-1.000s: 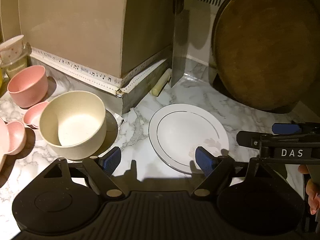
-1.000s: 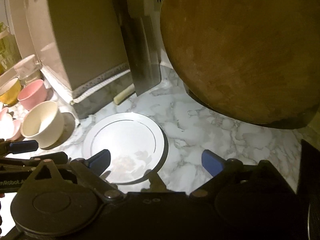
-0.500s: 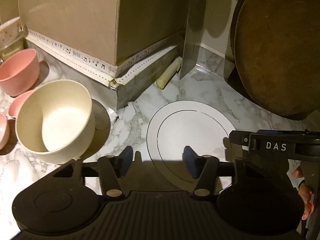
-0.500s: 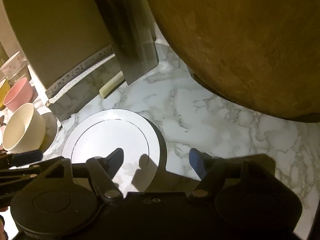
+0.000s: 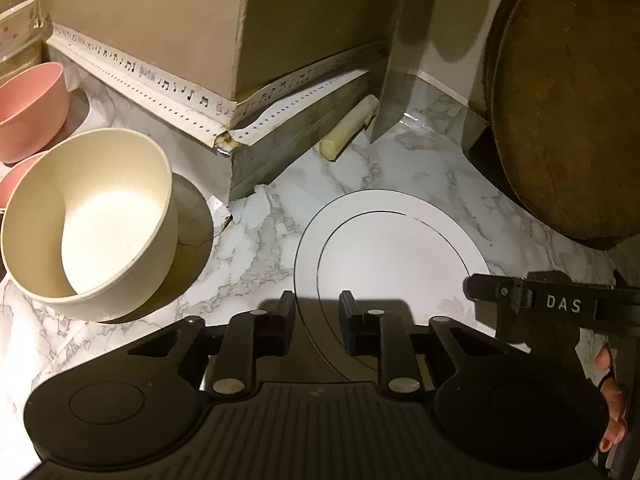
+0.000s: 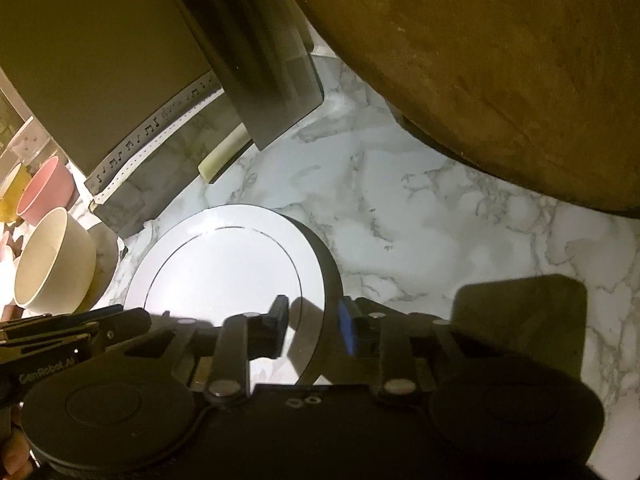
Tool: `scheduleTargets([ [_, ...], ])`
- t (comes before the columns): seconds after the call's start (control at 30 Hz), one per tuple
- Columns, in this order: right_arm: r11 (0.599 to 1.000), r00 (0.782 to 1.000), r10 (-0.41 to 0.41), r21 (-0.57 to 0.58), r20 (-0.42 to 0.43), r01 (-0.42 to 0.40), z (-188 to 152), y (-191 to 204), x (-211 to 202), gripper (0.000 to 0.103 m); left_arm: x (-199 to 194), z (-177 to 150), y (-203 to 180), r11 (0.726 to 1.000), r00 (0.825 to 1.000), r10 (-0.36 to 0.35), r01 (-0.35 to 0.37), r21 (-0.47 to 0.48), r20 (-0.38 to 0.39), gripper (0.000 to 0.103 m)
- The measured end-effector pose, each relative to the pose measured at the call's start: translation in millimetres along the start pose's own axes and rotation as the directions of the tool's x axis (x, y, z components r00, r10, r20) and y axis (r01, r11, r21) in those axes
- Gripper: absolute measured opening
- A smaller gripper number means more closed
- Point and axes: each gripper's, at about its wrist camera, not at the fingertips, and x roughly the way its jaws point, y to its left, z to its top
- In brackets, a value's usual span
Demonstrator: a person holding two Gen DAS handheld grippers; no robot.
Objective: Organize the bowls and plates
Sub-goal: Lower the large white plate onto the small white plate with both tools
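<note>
I see the white plate (image 5: 394, 240) lying flat on the marble counter (image 5: 260, 252), just right of the cream bowl (image 5: 92, 220). My left hand-held gripper (image 5: 316, 320) has its fingers narrowed over the plate's near-left rim, and my right hand-held gripper (image 6: 312, 326) straddles its right rim; I cannot tell whether either is clamped.

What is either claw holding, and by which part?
Both claws straddle the white plate's near rim, left claw and right claw; contact cannot be told.
</note>
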Motion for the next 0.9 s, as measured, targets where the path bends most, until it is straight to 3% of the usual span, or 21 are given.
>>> scheduleTargets([
  [0.13,1.000,1.000,0.013,0.011,-0.006,-0.013,-1.0,-1.8,1.3,0.014,3.6,1.5,4.9,1.000,1.000,-0.008,0.008,-0.016,-0.004,0.013],
  [0.9,1.000,0.999,0.019,0.004,0.030,-0.019,-16.7,0.7,-23.5,0.010,-16.6,-8.7,8.2,0.998,0.998,-0.058,0.058,-0.005,0.015,0.012],
])
